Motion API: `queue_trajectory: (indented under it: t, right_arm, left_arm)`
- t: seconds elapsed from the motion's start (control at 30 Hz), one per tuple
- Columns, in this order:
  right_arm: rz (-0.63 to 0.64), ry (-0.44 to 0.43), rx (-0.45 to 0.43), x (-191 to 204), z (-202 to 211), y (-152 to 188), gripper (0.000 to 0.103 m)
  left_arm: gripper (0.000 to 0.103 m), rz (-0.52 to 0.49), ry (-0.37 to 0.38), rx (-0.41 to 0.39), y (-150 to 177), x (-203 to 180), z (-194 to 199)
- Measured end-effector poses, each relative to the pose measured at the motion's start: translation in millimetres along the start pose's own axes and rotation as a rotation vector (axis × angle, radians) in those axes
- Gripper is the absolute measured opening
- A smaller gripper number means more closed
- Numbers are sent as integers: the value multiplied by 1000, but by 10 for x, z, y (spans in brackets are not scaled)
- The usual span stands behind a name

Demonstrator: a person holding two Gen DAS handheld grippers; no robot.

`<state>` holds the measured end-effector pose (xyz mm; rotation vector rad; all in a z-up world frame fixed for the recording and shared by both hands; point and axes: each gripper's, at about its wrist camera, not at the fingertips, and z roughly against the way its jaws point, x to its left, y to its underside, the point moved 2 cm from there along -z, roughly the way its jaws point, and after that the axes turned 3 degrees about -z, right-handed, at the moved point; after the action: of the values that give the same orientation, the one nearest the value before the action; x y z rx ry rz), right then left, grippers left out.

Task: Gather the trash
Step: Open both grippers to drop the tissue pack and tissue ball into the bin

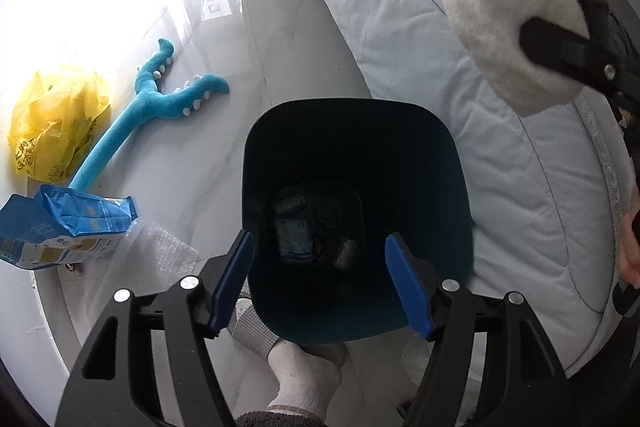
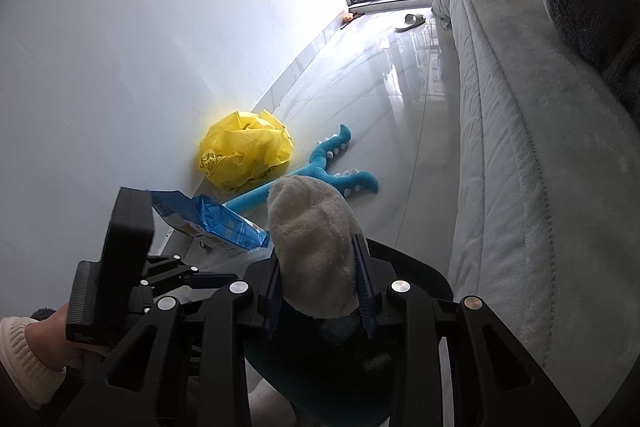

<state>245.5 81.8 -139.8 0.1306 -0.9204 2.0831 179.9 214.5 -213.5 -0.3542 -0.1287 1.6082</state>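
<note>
Your right gripper [image 2: 320, 291] pinched a fluffy white wad [image 2: 310, 251] between its blue pads, above the dark bin [image 2: 420, 277]. Beyond the wad, a blue packet [image 2: 218, 223], a blue plush toy [image 2: 320, 167] and a crumpled yellow bag [image 2: 244, 155] lay on the floor [image 2: 380, 99]. The grey sofa [image 2: 540, 167] ran along the right of the wad.

Home, living rm: sofa [image 2: 520, 147], plush toy [image 1: 160, 95], slipper [image 2: 412, 22], tile floor [image 2: 380, 99].

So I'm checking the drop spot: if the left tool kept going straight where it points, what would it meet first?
Probably the open mouth of the dark bin, then the trash at its bottom. The left tool is empty; depth is unclear.
</note>
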Motion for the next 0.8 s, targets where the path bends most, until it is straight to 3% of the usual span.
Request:
queue_trajectory:
  t: [0.33, 0.6, 0.8]
  right_arm:
    - [13, 42, 113, 30, -463, 168, 32]
    - [16, 71, 183, 59, -701, 295, 32]
    - [15, 106, 246, 46, -871, 409, 33]
  left_arm:
    - [73, 23, -10, -88, -13, 188, 264]
    - [83, 43, -19, -191, -69, 254, 535]
    - [88, 41, -73, -283, -120, 240, 771]
